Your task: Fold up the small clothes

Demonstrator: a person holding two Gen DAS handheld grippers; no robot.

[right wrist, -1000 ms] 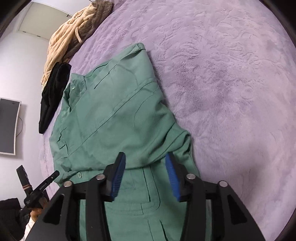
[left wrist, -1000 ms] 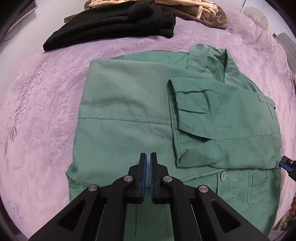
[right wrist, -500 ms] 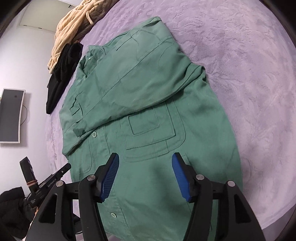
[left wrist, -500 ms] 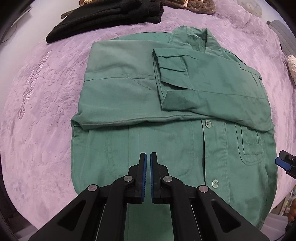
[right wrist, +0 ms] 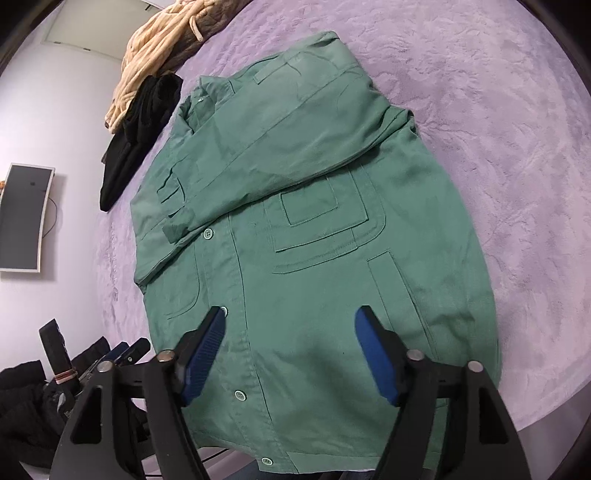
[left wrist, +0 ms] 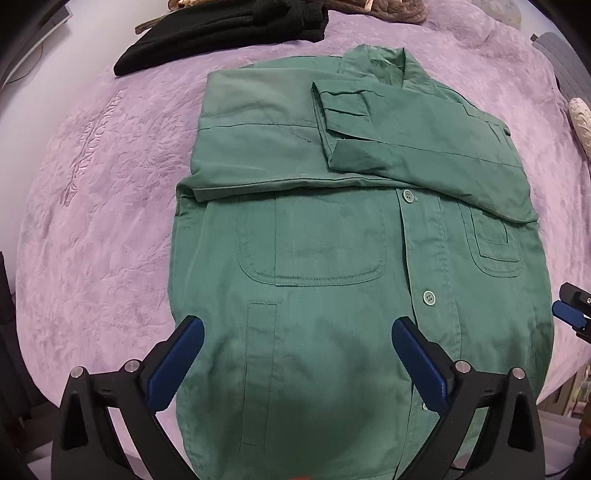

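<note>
A green button-up jacket [left wrist: 332, 236] lies flat on the purple bedspread [left wrist: 103, 206], front up, with both sleeves folded across the chest. It also shows in the right wrist view [right wrist: 317, 236]. My left gripper [left wrist: 295, 325] is open and empty, hovering over the jacket's lower hem on the left half. My right gripper [right wrist: 291, 317] is open and empty, over the lower hem on the right half. The right gripper's blue fingertips [left wrist: 569, 314] show at the right edge of the left wrist view. The left gripper [right wrist: 122, 352] shows at the lower left of the right wrist view.
A folded black garment [left wrist: 221, 29] and a beige knit [right wrist: 159, 48] lie at the far end of the bed. A monitor [right wrist: 22, 218] hangs on the wall at left. The bed's near edge runs just below the jacket's hem.
My left gripper has opened from shut. Both grippers have drawn back toward the jacket's bottom hem, so more of the lower jacket is in view.
</note>
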